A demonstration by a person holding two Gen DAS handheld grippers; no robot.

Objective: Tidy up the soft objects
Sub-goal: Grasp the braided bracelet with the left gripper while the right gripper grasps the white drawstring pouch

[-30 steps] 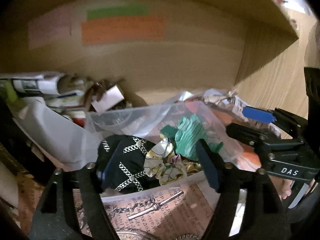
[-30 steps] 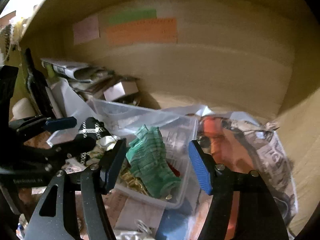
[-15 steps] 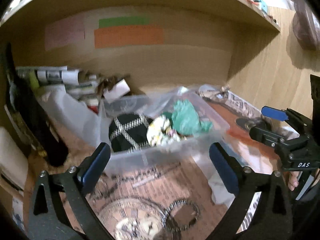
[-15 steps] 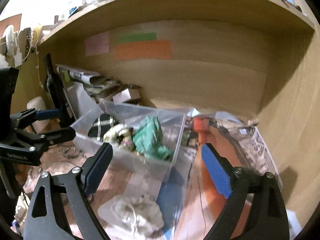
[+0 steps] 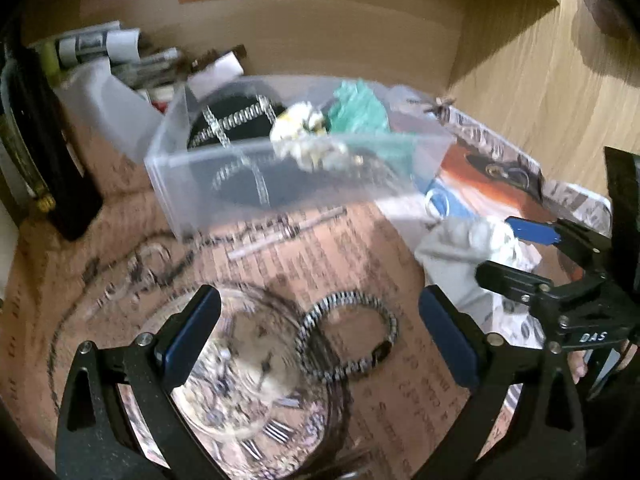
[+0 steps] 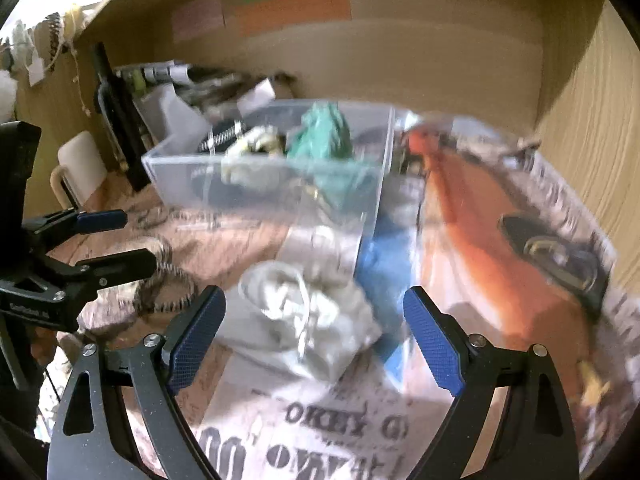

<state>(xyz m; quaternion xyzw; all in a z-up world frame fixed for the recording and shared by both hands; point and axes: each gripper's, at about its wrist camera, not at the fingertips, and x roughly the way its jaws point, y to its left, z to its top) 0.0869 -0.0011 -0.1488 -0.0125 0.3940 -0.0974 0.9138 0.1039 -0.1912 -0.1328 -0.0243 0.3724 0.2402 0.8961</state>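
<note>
Your left gripper (image 5: 318,334) is spread wide and empty above a black-and-white braided ring (image 5: 347,338) lying on the printed paper. Your right gripper (image 6: 314,330) is also wide open, just in front of a pale crumpled cloth (image 6: 304,316). Behind both stands the clear bin (image 6: 192,178), holding a green cloth (image 6: 324,136), a floral scrunchie (image 5: 306,140) and a black item with white chains (image 5: 236,120); clutter crowds its left side.

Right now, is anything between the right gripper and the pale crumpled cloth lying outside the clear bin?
Nothing visible. The right gripper is open, with the pale crumpled cloth directly ahead on the printed paper.
</note>
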